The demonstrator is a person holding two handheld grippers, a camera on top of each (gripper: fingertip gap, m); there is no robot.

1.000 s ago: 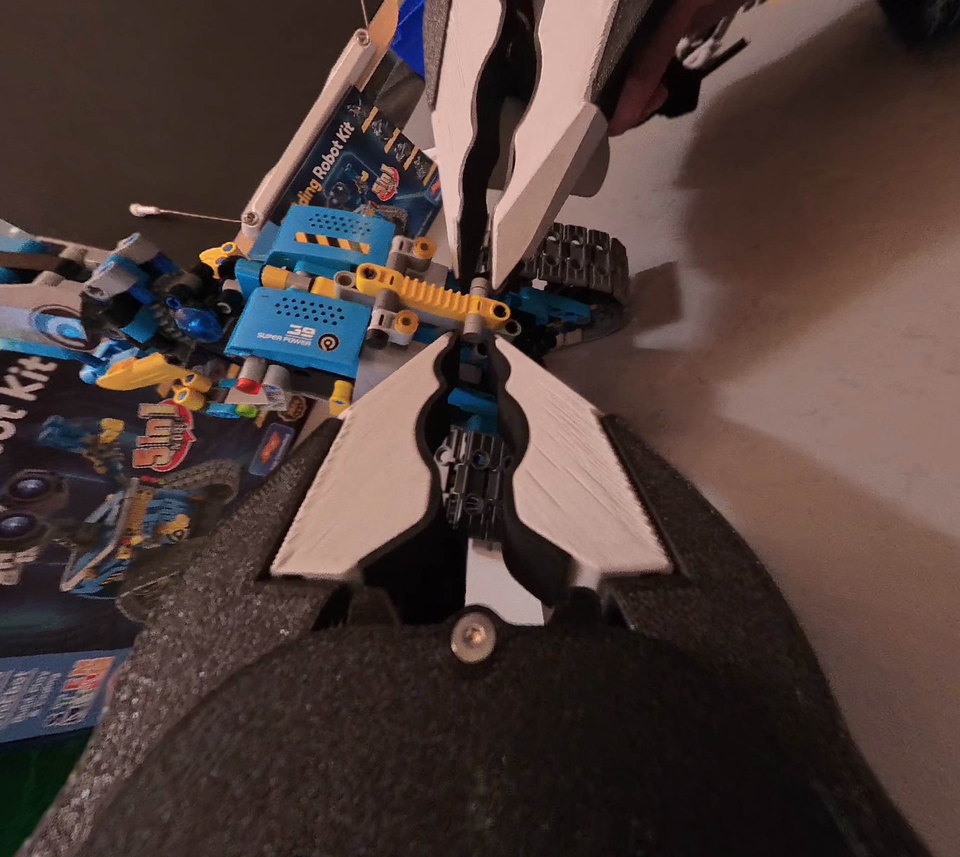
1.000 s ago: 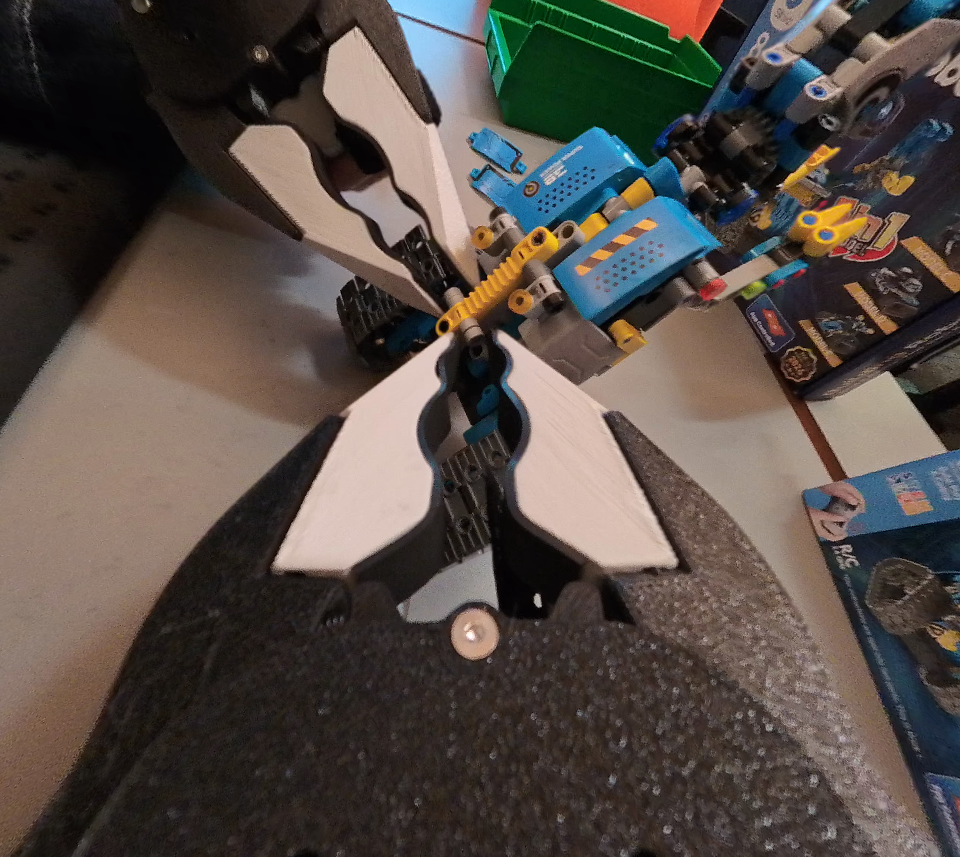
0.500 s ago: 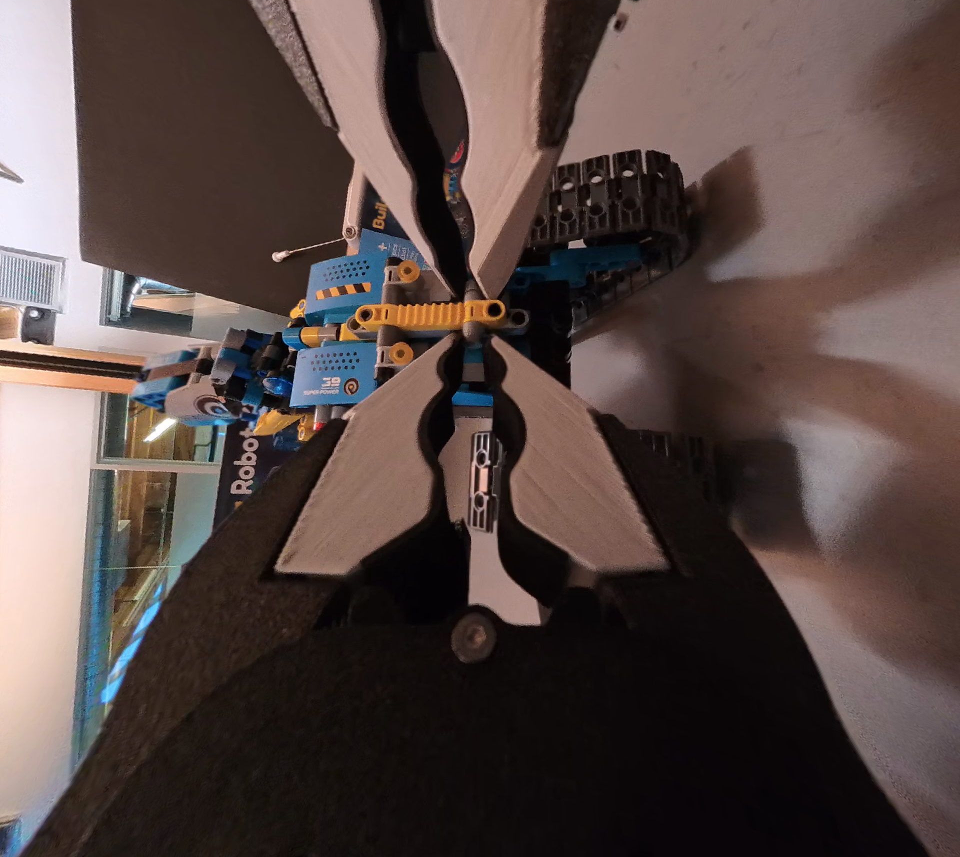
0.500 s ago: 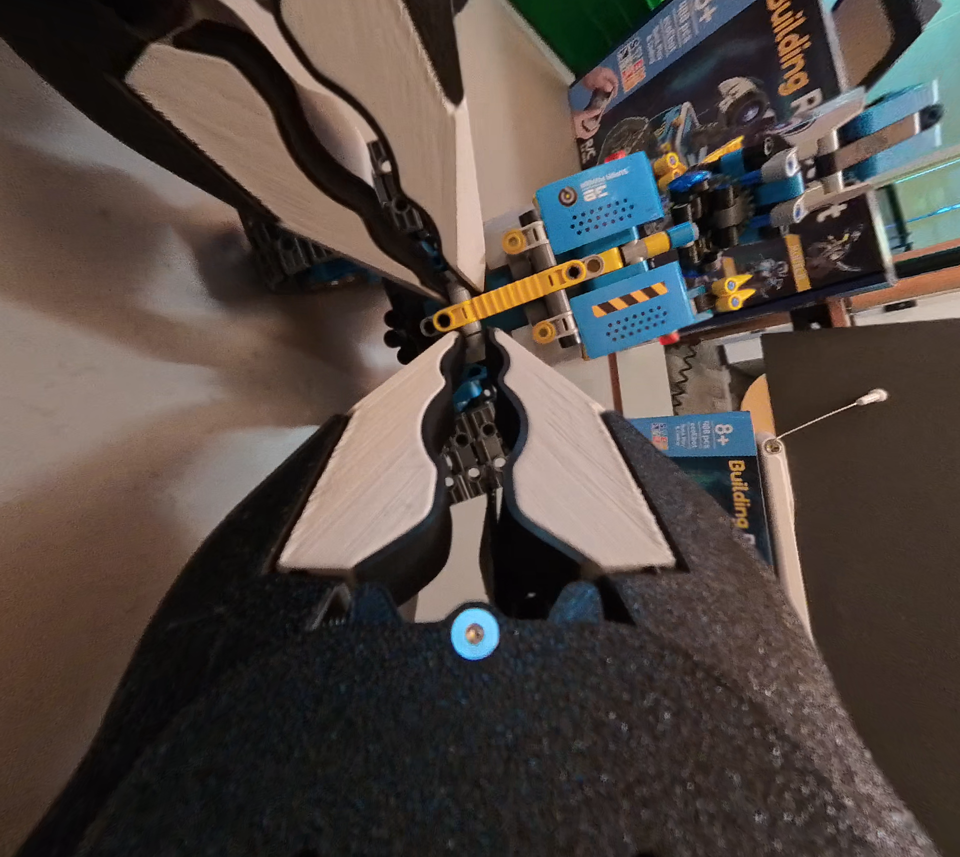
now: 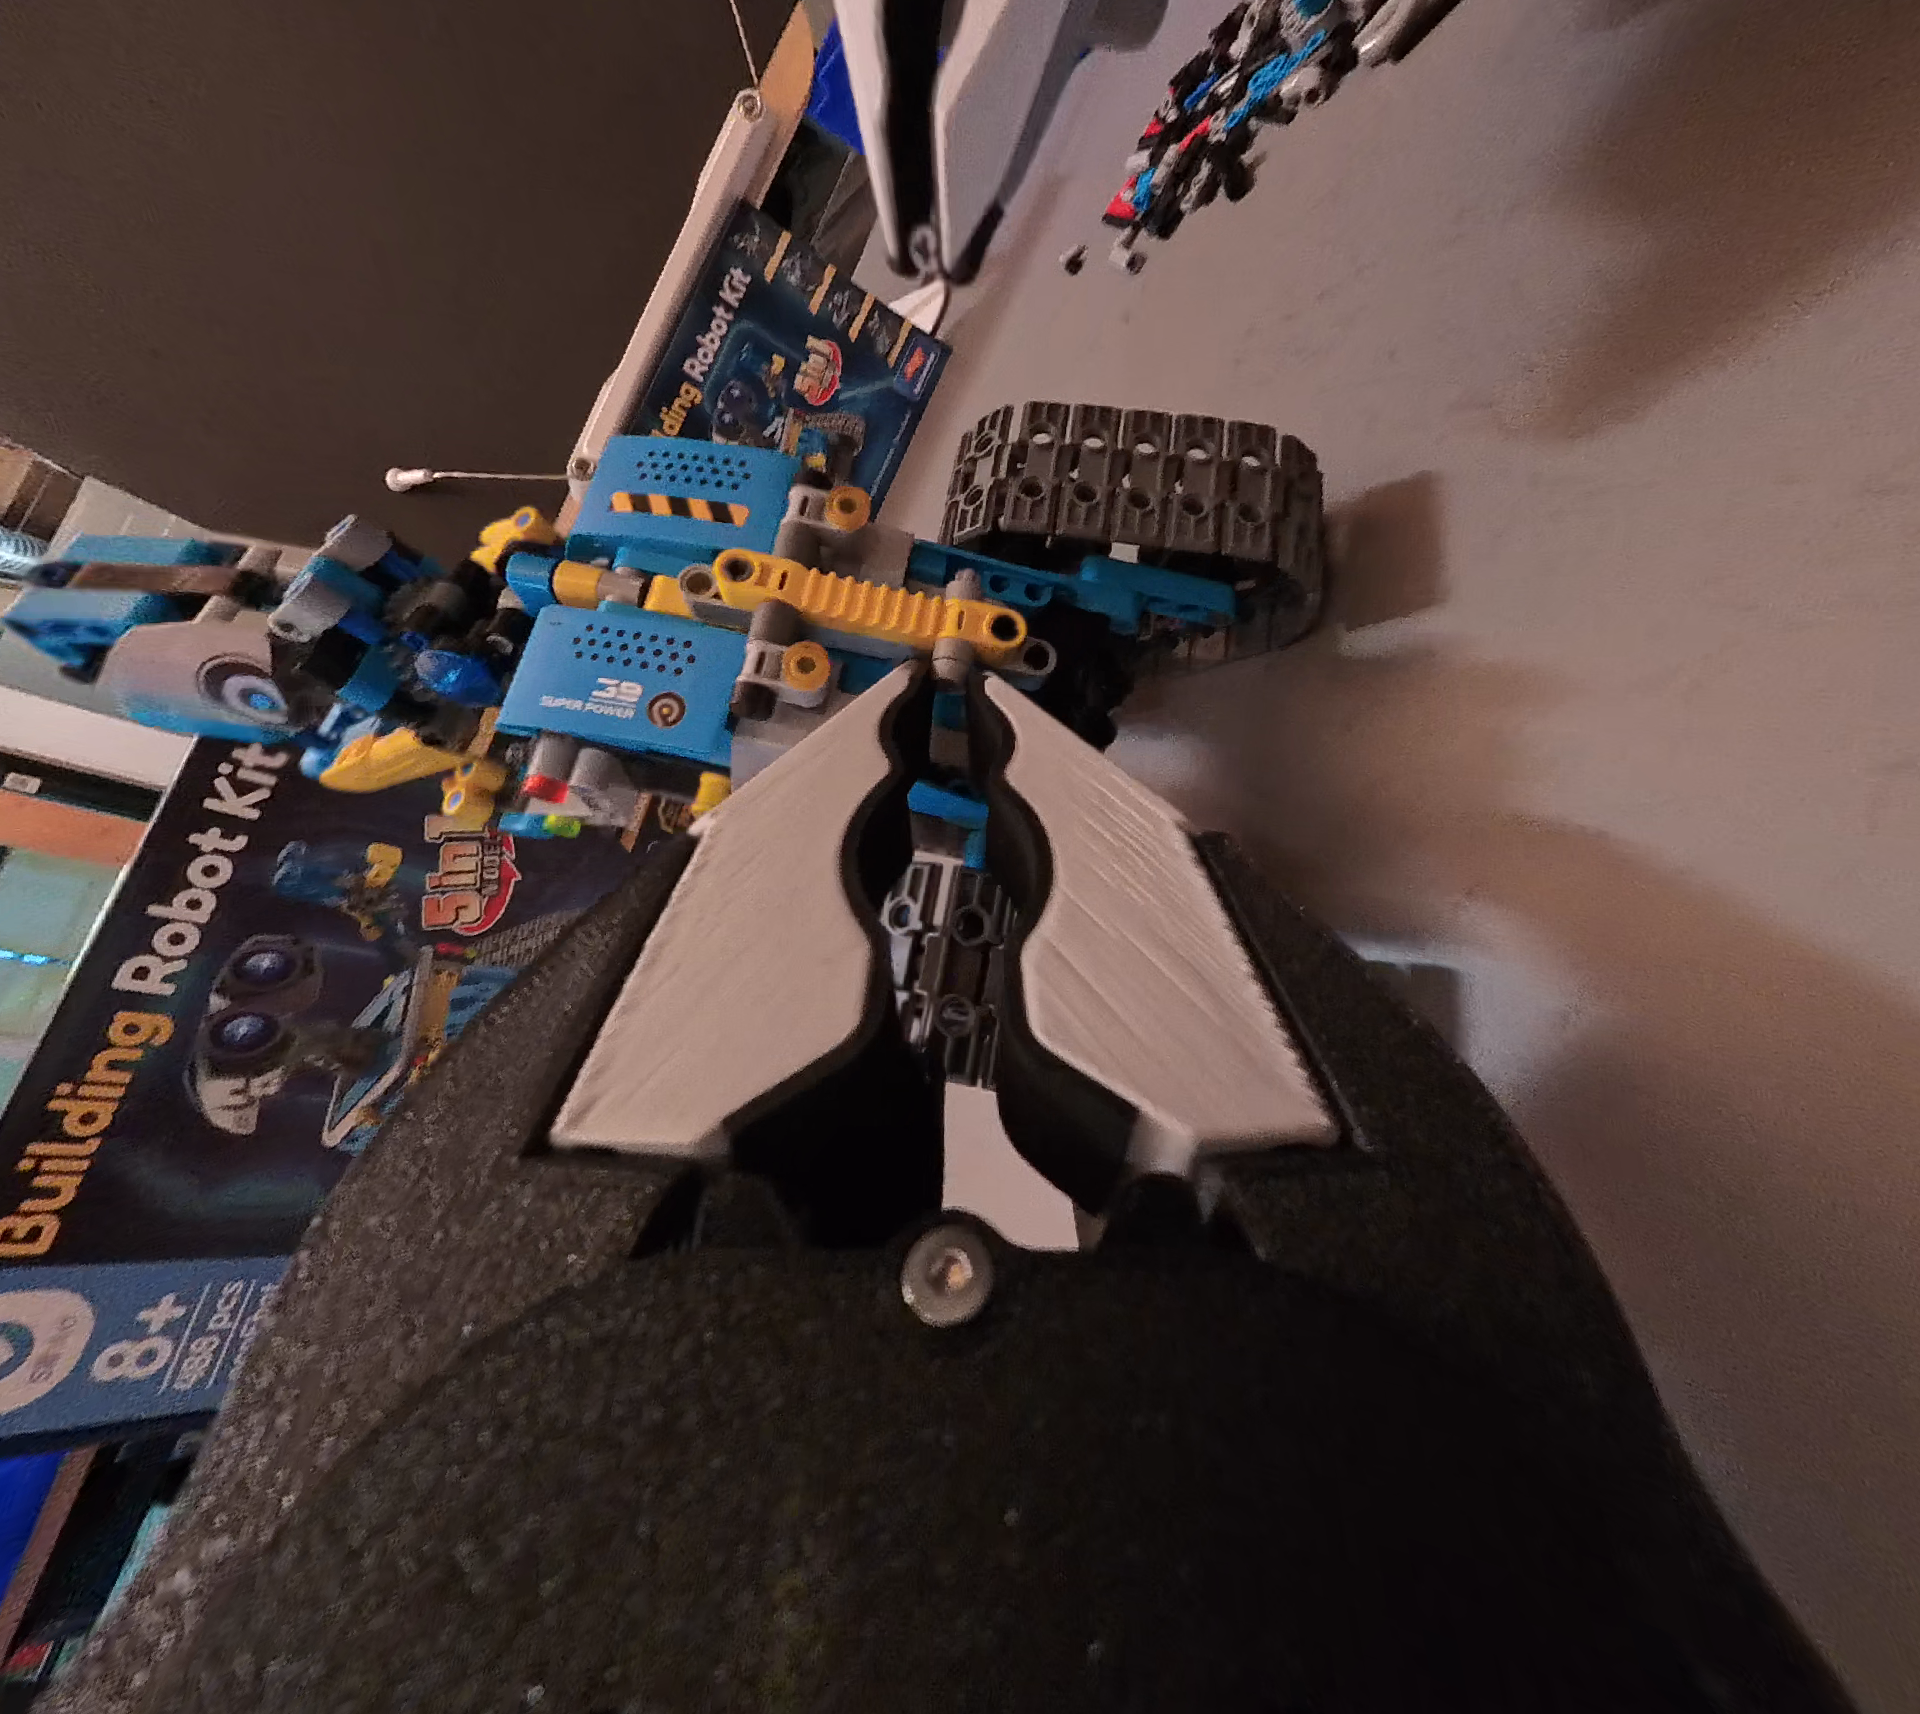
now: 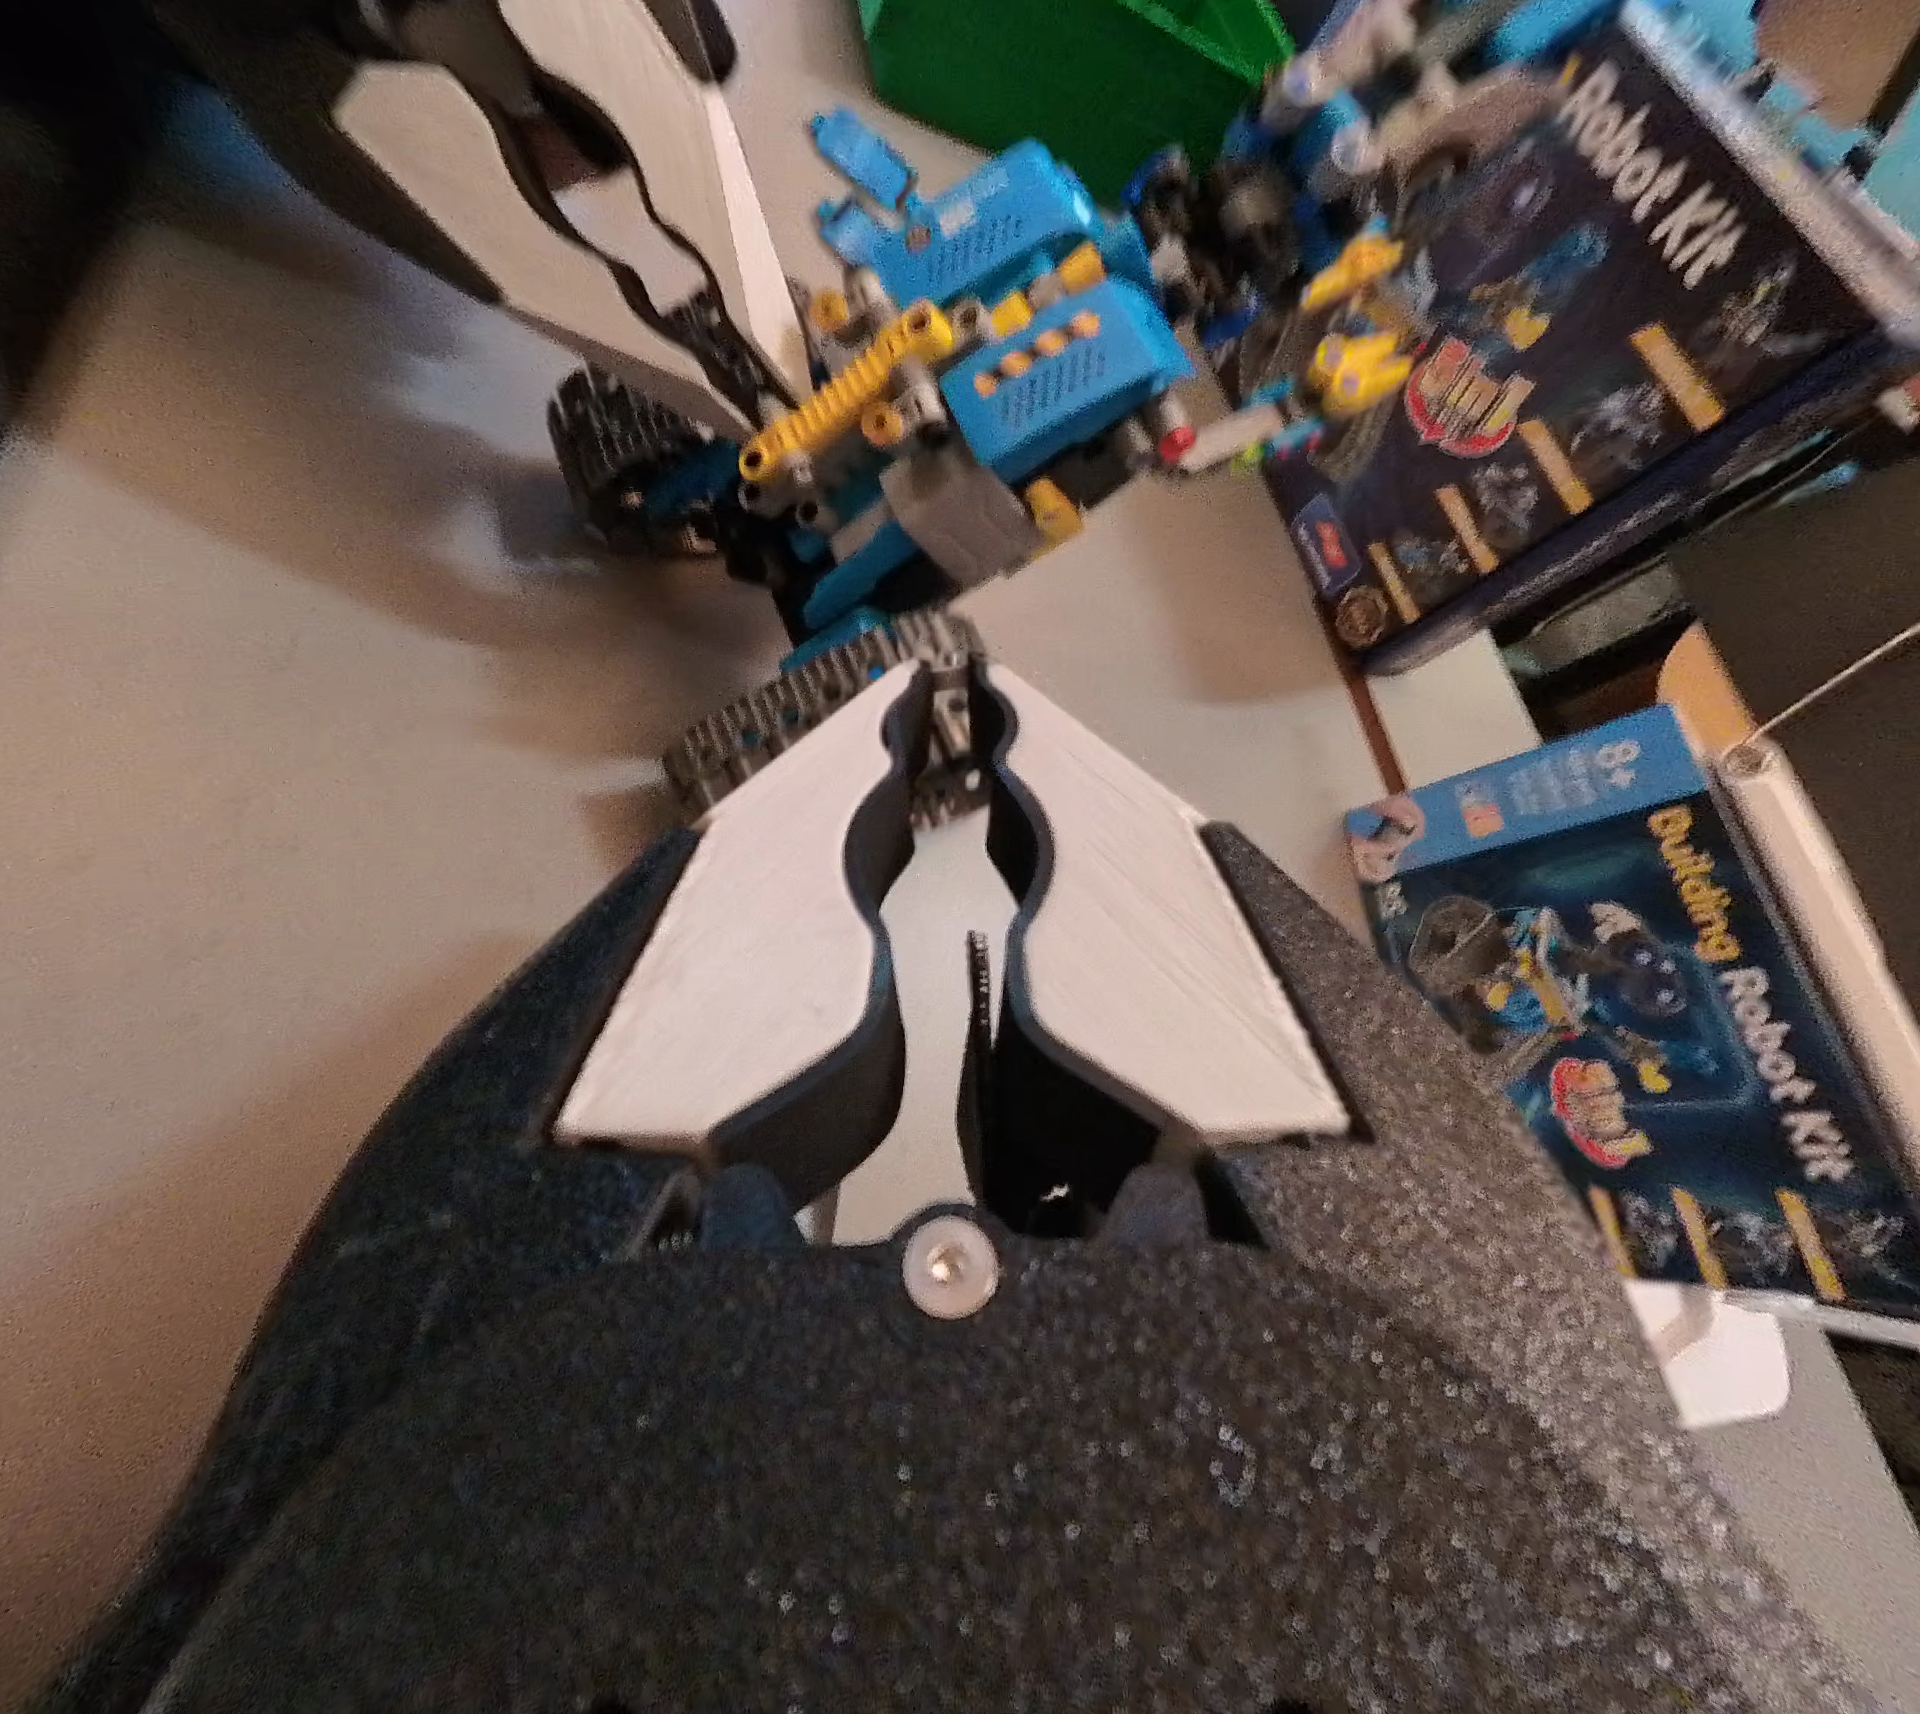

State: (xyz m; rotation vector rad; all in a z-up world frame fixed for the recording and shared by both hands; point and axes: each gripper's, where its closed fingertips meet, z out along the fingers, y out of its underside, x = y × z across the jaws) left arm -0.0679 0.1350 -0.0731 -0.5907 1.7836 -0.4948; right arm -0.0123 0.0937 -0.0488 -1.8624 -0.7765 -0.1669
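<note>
Left wrist view is showing the left gripper (image 5: 948, 677) with its fingers (image 5: 769, 916) pinching together on a small grey peg under the yellow toothed beam (image 5: 873, 606) of the blue tracked robot model (image 5: 665, 677), steadying the model on the surface (image 5: 1558, 521). Beyond those fingertips the right gripper (image 5: 928, 262) is hanging apart from the model, closed on a tiny grey piece (image 6: 951, 708), seemingly keeping it from dropping. Kit boxes (image 5: 208, 989) are lying beside the fingers.

- Our left wrist view looks close along its fingers at the toy robot (image 5: 727, 625), rolled sideways.
- Our right wrist view faces it from the opposite side, close; both share the robot and worktop (image 6: 260, 781).
</note>
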